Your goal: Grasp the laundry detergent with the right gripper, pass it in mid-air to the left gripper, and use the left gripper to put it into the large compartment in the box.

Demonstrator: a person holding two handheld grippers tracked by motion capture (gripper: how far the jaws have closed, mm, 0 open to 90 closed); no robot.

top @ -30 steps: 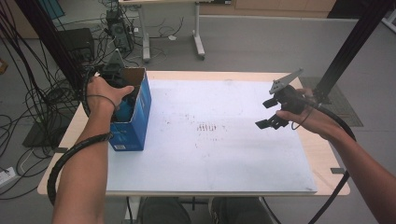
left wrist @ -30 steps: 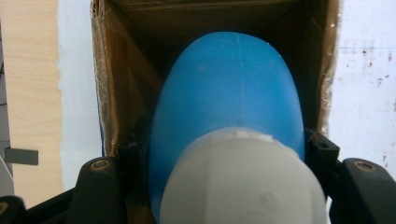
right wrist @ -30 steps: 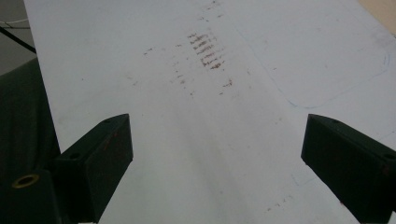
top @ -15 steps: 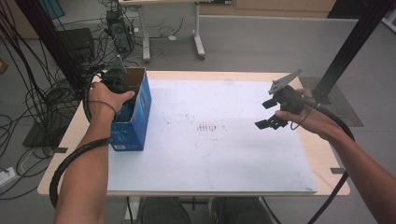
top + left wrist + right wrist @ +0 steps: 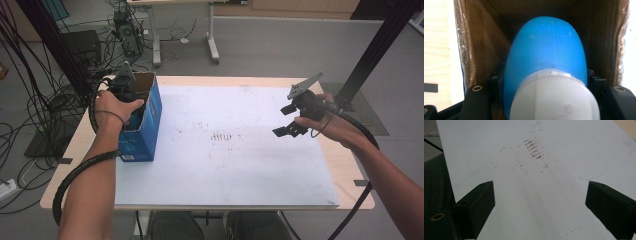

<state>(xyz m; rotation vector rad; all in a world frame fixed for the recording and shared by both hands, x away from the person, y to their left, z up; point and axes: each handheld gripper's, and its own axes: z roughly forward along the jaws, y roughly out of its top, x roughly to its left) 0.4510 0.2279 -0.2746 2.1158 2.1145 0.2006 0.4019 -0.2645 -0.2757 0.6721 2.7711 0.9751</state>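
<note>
A blue bottle (image 5: pixel 546 50) with a white cap (image 5: pixel 554 97) sits between my left gripper's black jaws, which press on its two sides. The left gripper (image 5: pixel 124 82) reaches down into an open blue cardboard box (image 5: pixel 147 125) at the table's left edge; in the left gripper view the brown box walls (image 5: pixel 481 45) surround the bottle. Its fingertips are hidden inside the box in the high view. My right gripper (image 5: pixel 289 120) hovers open over the right part of the white mat (image 5: pixel 225 165), with nothing between its fingers (image 5: pixel 477 202).
The white mat carries a patch of rusty marks (image 5: pixel 220 136) near its middle. The wooden table (image 5: pixel 80 150) shows around it. Cables trail from both grippers. A black post (image 5: pixel 370 55) rises at the back right, and desks and cables stand on the floor behind.
My left hand has shifted slightly at the box, and the left gripper's body now shows above the hand. The right gripper has kept still.
</note>
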